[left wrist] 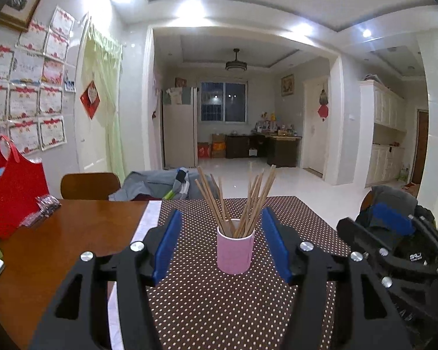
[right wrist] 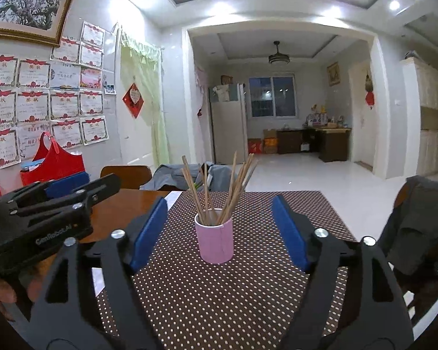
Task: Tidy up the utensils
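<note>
A pink cup [left wrist: 235, 253] stands upright on a brown dotted mat [left wrist: 207, 306]. Several wooden chopsticks [left wrist: 242, 201] stand in it, fanned out. My left gripper [left wrist: 222, 218] is open and empty, with the cup ahead between its blue pads. It also shows at the left of the right wrist view [right wrist: 70, 185]. My right gripper [right wrist: 219, 207] is open and empty, with the cup [right wrist: 215, 242] and chopsticks [right wrist: 219, 186] ahead between its pads. It also shows at the right of the left wrist view [left wrist: 394, 218].
The mat [right wrist: 219, 297] lies on a wooden table [left wrist: 61, 248]. A red bag [left wrist: 13, 192] and a clear packet [left wrist: 42, 208] sit at the table's left. Chairs draped with clothes [left wrist: 157, 185] stand behind and to the right [right wrist: 423, 218].
</note>
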